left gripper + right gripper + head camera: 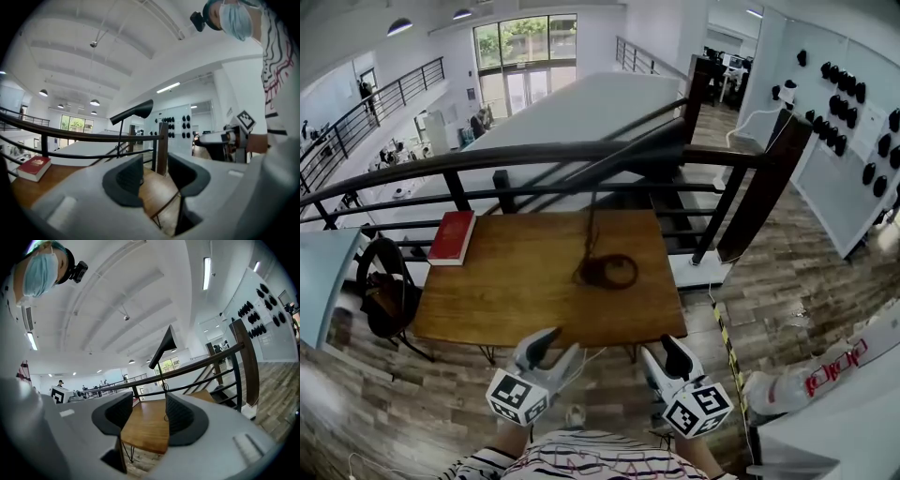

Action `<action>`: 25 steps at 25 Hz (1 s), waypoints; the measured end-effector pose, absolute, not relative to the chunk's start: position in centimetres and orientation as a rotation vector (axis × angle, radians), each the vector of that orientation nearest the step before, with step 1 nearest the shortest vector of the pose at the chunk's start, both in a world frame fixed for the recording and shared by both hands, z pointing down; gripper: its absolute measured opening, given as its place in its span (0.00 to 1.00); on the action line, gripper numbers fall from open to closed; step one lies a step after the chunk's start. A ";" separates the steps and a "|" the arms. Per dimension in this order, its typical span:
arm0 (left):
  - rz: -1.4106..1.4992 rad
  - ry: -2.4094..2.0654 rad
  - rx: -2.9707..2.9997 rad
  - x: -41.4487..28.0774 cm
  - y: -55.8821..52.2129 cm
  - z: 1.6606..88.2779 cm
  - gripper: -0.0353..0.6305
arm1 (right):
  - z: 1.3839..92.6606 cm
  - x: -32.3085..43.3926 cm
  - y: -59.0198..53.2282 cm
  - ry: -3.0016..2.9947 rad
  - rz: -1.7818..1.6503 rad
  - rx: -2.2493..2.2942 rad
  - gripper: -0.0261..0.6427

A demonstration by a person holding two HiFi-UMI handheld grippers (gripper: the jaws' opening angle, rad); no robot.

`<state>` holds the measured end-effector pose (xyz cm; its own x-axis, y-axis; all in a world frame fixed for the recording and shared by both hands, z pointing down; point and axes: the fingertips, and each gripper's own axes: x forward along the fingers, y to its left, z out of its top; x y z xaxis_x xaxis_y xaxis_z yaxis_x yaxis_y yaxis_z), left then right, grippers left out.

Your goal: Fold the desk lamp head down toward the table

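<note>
Fold not started; left tool (553, 345) and right tool (664, 358) are held wide and empty, short of worktop (506, 291) near edge; lamp head (136, 110) is seen raised, well ahead, untouched.

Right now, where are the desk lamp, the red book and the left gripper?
desk lamp (135, 111), left gripper view, on its black head.
red book (452, 236), head view, on its cover.
left gripper (155, 169), left gripper view, midway between its open jaws.

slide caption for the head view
Left gripper and right gripper, both open, before a wooden table with a desk lamp and red book
</note>
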<state>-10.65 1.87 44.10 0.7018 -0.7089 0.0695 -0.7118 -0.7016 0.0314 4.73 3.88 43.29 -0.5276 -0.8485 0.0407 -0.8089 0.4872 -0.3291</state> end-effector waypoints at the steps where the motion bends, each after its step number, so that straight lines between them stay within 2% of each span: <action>1: 0.079 -1.188 2.848 -11.1 0.9 44.0 0.30 | 43.2 4.3 2.9 2.595 -0.471 -1.459 0.35; 15: 0.108 -1.067 2.885 -15.5 -11.5 45.0 0.30 | 43.5 0.4 -8.3 2.506 -0.479 -1.581 0.35; 25: 0.145 -1.079 2.898 -15.2 -18.3 45.1 0.30 | 42.1 2.5 -15.0 2.509 -0.372 -1.608 0.35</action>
